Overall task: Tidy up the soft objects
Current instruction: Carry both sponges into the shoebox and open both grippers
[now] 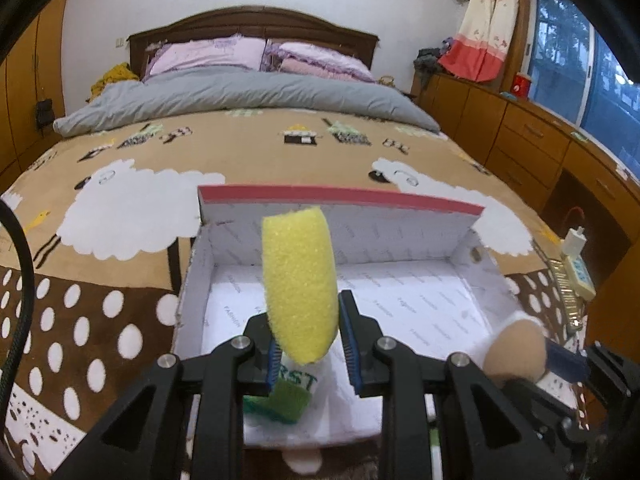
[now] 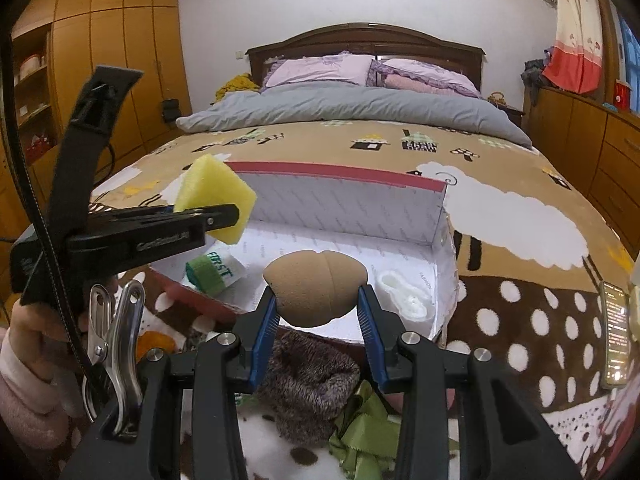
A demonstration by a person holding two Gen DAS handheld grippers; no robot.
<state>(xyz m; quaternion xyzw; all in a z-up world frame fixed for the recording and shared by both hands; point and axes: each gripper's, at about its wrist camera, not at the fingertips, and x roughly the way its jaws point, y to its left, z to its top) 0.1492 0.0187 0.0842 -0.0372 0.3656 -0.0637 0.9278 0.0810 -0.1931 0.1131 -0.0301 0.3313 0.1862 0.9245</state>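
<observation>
while tilted down over box (image 1: 400, 236) | left gripper (image 1: 306, 344) pinches yellow sponge (image 1: 298, 284) | right gripper (image 2: 318, 312) clamps tan sponge (image 2: 316, 290)

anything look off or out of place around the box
A phone and a power strip lie on the bedspread beside the box, hard items among the soft ones. A fuzzy sock and green ribbon lie outside it.

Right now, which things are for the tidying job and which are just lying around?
For the job:
yellow sponge in the left claw
tan sponge in the right claw
box
white sock and green roll inside it

Lying around:
phone
power strip
pillows
</observation>
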